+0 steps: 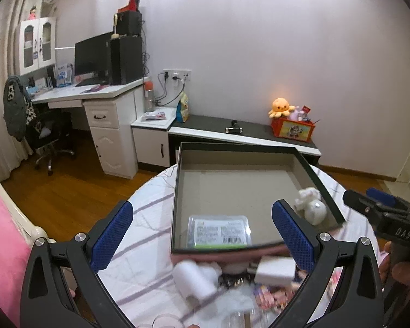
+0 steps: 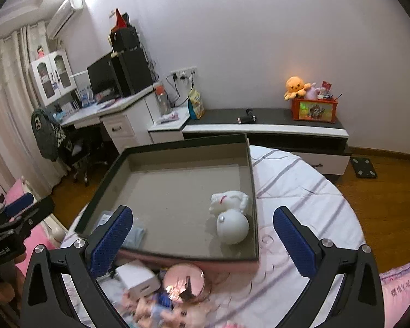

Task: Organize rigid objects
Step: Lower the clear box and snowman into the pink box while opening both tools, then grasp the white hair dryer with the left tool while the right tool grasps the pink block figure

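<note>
Now the left gripper (image 1: 202, 235) hangs spread wide, the labelled packet (image 1: 220, 231) lying in the tray (image 1: 177, 191) right between its fingers. The right gripper (image 2: 202, 235) gapes too, the white toy (image 2: 231, 216) just ahead inside the tray's near corner.

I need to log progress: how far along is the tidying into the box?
Done: a white figurine and a labelled packet lie in the box. In hand: nothing; the left tongs and right tongs are open. Left: the white charger, a pink round case and other clutter on the table.

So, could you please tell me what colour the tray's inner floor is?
Grey-beige tray floor, clearest in the right wrist view.
</note>
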Demonstrator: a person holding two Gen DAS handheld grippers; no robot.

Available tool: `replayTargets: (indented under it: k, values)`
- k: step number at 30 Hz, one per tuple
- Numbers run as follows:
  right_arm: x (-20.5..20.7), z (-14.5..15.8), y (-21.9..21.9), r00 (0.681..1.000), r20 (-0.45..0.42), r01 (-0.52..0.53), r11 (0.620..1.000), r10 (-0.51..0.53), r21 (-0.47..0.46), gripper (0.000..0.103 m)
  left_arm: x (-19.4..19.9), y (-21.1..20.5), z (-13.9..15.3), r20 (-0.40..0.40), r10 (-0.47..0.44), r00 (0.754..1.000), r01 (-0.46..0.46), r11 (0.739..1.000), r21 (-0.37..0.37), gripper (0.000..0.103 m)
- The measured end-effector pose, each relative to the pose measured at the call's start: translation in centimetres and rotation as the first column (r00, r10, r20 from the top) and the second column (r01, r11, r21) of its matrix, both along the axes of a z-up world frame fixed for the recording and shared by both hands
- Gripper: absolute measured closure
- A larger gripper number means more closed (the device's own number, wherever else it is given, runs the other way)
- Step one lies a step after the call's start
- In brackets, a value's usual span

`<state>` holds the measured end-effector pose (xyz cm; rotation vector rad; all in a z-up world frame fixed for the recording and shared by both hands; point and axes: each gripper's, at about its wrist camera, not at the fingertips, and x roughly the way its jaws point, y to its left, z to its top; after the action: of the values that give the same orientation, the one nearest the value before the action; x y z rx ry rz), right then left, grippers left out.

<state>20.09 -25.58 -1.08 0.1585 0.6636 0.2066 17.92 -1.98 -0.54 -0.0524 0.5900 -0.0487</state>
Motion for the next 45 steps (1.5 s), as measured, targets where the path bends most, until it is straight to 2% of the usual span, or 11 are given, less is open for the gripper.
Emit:
replayTargets:
  k: [9, 14, 20, 29, 36, 45]
  values:
    - [-8.1, 1.7, 0.7, 0.989, 0.058, 0.135, 0.990, -0.133, -0.037, 0.000, -5.0, 2.1, -0.4, 0.005, -0.094, 0.996, 0.094, 0.994, -0.048, 0.000]
    - [-11.2, 2.6, 2.6, 0.984, 0.090, 0.161, 0.983, -0.153, -0.086, 0.000, -7.4, 3.0, -0.6, 0.013, -0.110, 0.994, 0.110, 0.993, -0.046, 0.000]
    - [-13.5, 1.8, 3.2, 0.986, 0.088, 0.154, 0.981, -0.144, -0.115, 0.000, -9.8, 3.4, -1.5, 0.008, -0.107, 0.994, 0.107, 0.992, -0.069, 0.000]
    - [-14.0, 0.3, 2.2, 0.992, 0.059, 0.116, 0.987, -0.111, -0.107, 0.000, -10.7, 2.4, -3.0, -0.029, -0.058, 0.998, 0.056, 0.995, -0.078, 0.000]
    - [-13.2, -1.0, 0.8, 0.992, 0.038, 0.126, 0.988, -0.123, -0.089, 0.000, -9.9, 2.1, -3.7, -0.057, -0.032, 0.998, 0.029, 0.998, -0.047, 0.000]
    - [-10.9, -5.7, -1.1, 0.984, -0.092, 0.144, 0.982, -0.156, -0.119, 0.000, -6.9, 1.9, -6.6, -0.139, -0.008, 0.990, 0.003, 0.999, -0.036, 0.000]
